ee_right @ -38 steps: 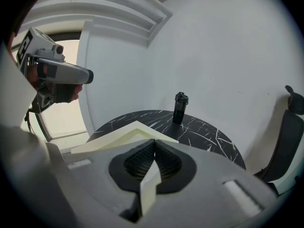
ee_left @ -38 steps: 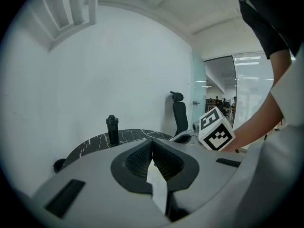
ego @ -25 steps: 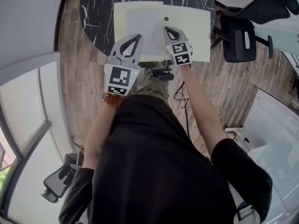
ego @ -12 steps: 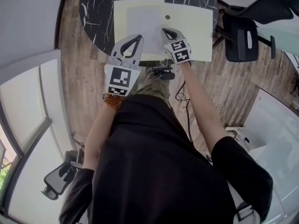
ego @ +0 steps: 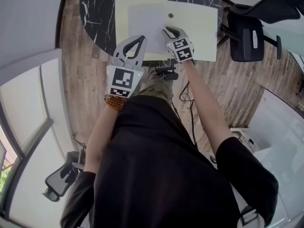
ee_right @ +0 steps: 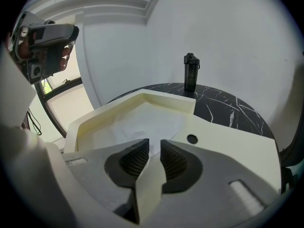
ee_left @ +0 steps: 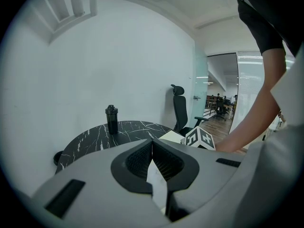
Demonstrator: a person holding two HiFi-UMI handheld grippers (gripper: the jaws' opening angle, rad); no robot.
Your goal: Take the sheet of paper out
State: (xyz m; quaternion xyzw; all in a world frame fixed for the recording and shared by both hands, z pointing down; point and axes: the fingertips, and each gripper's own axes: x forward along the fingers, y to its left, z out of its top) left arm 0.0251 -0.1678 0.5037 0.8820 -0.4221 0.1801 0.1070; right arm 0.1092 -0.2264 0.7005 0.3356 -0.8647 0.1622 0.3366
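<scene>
- Sheet of paper (ego: 145, 20): I see it lying flat in the sunken left compartment of the pale yellow tray (ego: 199, 32), which sits on the black marble table (ego: 99, 8).
- My right gripper (ego: 167, 31) is at the sheet's right edge. Its jaws stand a narrow gap apart and clamp nothing, and the white sheet shows through the gap.
- My left gripper (ego: 141, 37) is over the tray's near left part. Its jaws meet at the tips with nothing between them.
- On the flat right part of the tray there is a small round hole (ego: 170, 16).
- A dark bottle (ee_right: 190, 72) stands upright at the table's far side, well apart from the tray.
- An office chair (ego: 247, 32) stands to the table's right.
</scene>
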